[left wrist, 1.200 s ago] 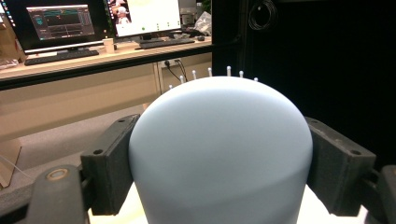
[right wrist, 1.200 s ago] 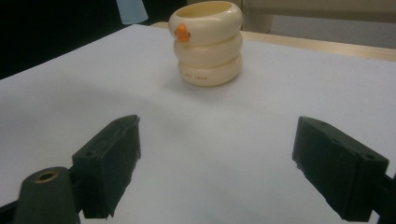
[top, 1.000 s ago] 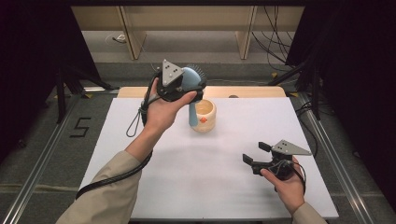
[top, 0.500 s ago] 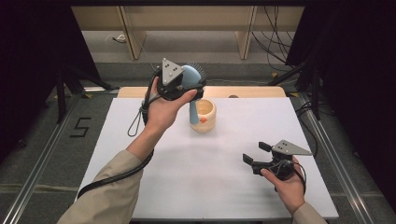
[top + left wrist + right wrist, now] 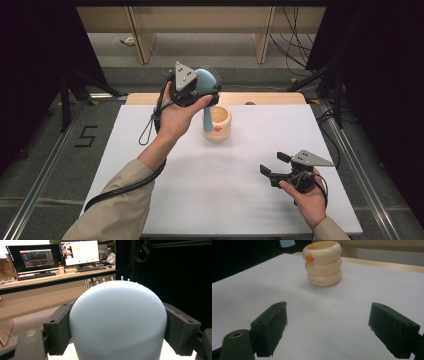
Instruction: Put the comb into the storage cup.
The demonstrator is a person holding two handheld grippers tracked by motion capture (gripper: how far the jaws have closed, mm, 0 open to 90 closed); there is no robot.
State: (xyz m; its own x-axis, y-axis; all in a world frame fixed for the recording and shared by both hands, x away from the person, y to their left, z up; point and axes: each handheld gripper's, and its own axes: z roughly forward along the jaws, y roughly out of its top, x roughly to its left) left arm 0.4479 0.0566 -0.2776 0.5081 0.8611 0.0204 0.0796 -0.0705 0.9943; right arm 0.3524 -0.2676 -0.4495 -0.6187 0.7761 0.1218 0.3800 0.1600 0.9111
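Blue brush (image 5: 117,322) bristles mostly hidden

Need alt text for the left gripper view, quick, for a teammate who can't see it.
The left gripper has its two black jaws clamped on the rounded pale blue plastic brush head, white bristle tips above it. Behind stand a wooden desk and two monitors.

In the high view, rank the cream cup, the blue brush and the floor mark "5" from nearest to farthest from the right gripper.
1. Cream cup: mid-table, up-left of the right gripper.
2. Blue brush: held above the cup.
3. Floor mark "5": far left, off the table.
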